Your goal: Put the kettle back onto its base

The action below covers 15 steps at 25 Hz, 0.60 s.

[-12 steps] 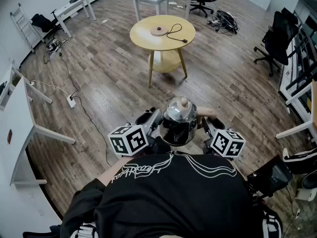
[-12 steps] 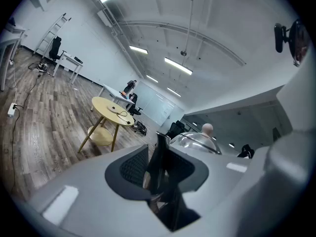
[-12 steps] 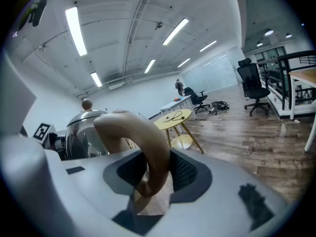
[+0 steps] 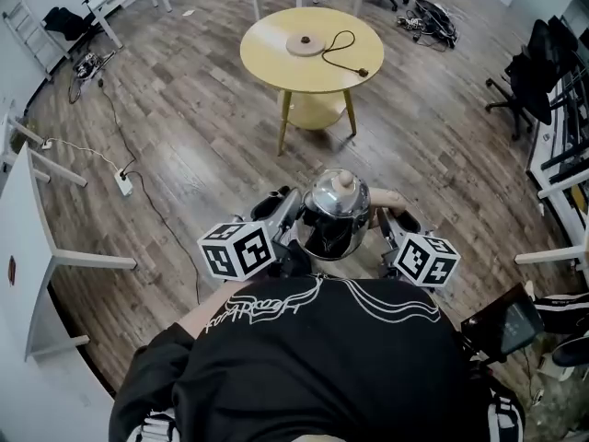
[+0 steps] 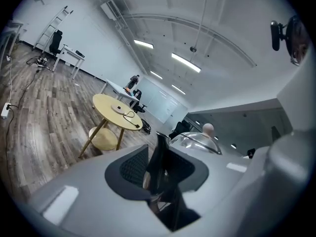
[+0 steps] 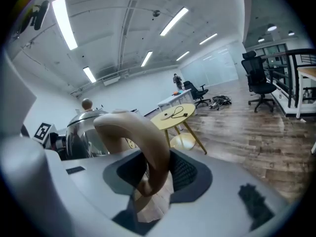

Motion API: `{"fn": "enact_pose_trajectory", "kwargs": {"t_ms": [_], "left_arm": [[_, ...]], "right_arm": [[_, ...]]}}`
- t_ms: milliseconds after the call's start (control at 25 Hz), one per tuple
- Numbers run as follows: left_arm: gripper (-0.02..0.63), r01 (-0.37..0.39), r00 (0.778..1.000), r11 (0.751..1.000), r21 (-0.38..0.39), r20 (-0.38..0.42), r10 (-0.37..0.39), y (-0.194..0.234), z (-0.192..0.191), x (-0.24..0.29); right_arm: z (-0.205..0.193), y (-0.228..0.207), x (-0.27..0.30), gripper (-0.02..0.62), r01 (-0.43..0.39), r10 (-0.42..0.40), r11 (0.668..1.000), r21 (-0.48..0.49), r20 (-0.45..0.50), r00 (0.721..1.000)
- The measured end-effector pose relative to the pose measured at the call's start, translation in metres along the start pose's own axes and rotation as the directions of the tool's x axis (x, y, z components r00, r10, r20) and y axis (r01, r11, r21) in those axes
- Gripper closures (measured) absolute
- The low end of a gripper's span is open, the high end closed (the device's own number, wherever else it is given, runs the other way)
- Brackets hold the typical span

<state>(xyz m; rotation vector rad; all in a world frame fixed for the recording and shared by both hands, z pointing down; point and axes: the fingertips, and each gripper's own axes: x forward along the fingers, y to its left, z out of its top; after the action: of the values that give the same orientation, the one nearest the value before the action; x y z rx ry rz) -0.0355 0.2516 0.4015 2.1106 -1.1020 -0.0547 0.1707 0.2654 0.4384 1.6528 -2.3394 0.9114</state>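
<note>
Stainless steel kettle [image 4: 336, 212]: held up close in front of me, between both tongs. Item, right gripper [image 6: 154, 177]: jaws clamped on the beige handle [image 6: 133, 132]. Item, left gripper [image 5: 157, 174]: jaws nipped narrowly on a thin dark part, which I judged to be the spout [image 5: 160, 154]. Item, base [image 4: 304, 44]: sat bare on the yellow table [image 4: 267, 63], well apart ahead. Pickup was done; carrying across and seating were left.

No legible words or numbers found.
- Left marker cube [image 4: 237, 250], behind left gripper [image 5: 158, 169]: black-white square code, no characters.
- Right marker cube [image 4: 427, 259], behind right gripper [image 6: 157, 174]: same.
- White script print [image 4: 267, 309] on black shirt [image 4: 304, 376], behind both claws: unreadable.
- Red label [image 4: 11, 270] on white table [image 4: 28, 238], far left of left gripper: too small to read.
</note>
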Motion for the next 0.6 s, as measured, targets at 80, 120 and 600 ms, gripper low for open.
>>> {"fn": "enact_pose_trajectory", "kwargs": {"t_ms": [80,120,600], "left_arm": [[0.511,-0.007,1.0,1.0,-0.005,-0.019,0.007,0.03,0.023,0.025],[0.511,-0.011,1.0,1.0,-0.005,-0.029,0.011,0.043,0.035,0.038],[0.512,-0.006,0.999,1.0,-0.003,-0.041,0.006,0.174,0.165,0.153]], "right_arm": [[0.01,-0.001,0.043,0.459,0.006,-0.006,1.0,0.016,-0.018,1.0],[0.016,-0.002,0.063,0.459,0.01,-0.01,1.0,0.025,-0.028,1.0],[0.102,0.006,0.262,0.46,0.001,-0.002,1.0,-0.019,-0.087,0.996]]}}
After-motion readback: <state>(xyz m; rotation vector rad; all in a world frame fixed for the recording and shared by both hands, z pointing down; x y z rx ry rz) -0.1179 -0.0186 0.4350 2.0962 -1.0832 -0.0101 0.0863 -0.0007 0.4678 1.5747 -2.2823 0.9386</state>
